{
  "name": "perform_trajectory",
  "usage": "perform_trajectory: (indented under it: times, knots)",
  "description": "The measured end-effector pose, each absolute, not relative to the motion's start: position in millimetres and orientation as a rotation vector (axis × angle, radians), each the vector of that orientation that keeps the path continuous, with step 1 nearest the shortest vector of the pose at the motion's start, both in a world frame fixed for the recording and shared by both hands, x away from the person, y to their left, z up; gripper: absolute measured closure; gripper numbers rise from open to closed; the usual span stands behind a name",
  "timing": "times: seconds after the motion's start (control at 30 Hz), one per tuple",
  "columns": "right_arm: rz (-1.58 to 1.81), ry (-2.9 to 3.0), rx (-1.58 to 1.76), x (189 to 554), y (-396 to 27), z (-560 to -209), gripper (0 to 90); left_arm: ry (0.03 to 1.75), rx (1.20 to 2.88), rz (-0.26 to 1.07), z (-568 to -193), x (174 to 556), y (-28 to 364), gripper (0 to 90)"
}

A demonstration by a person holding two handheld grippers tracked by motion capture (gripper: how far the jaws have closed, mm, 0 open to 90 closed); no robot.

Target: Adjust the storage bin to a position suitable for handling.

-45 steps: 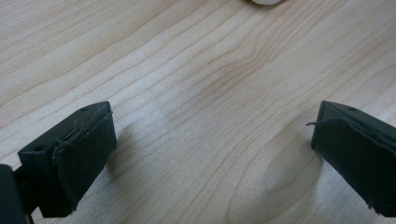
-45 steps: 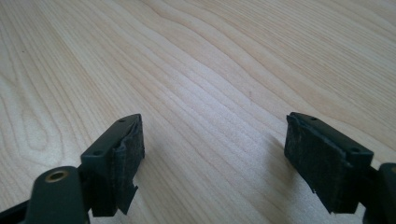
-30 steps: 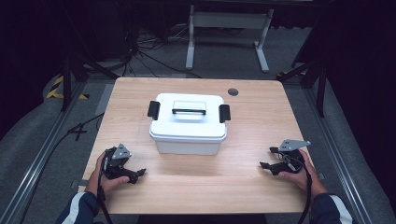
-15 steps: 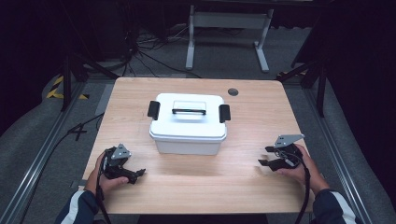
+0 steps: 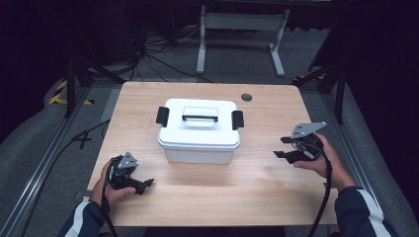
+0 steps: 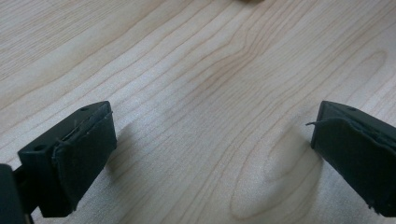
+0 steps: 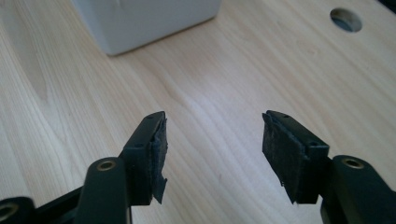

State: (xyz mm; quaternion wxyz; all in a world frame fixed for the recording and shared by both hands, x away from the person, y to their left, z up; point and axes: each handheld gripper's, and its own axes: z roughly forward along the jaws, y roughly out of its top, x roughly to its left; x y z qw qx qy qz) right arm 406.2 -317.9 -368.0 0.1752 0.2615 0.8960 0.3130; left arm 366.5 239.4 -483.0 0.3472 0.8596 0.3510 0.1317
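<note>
We find a white plastic storage box (image 5: 199, 131) standing upright on the surface, lid on, black latches at both ends, handle lying flat on top. It sits between both tools, apart from each, untouched.

Under both pairs of jaws you have the light wooden table (image 6: 196, 70), bare between them. Ahead and to the right of your right jaws there is a small round hole (image 7: 346, 19) in the tabletop. Far beyond the jaws, a white metal frame (image 5: 242, 22) stands on the grey floor (image 5: 59, 143), near loose black cables (image 5: 148, 54).
</note>
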Motion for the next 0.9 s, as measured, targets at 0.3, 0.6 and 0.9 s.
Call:
perform_trajectory:
  times: [0.3,0.6,0.9]
  knots:
    - [0.886,2.528,0.623,417,-298,-319,43.0,0.909,2.230,0.341,-483,367,239,0.6]
    - [0.869,2.548,0.502,431,-272,-285,43.4,0.910,2.229,0.341,-483,367,239,0.6]
    - [0.814,2.586,0.391,445,-229,-261,43.3,0.911,2.230,0.342,-483,366,240,0.5]
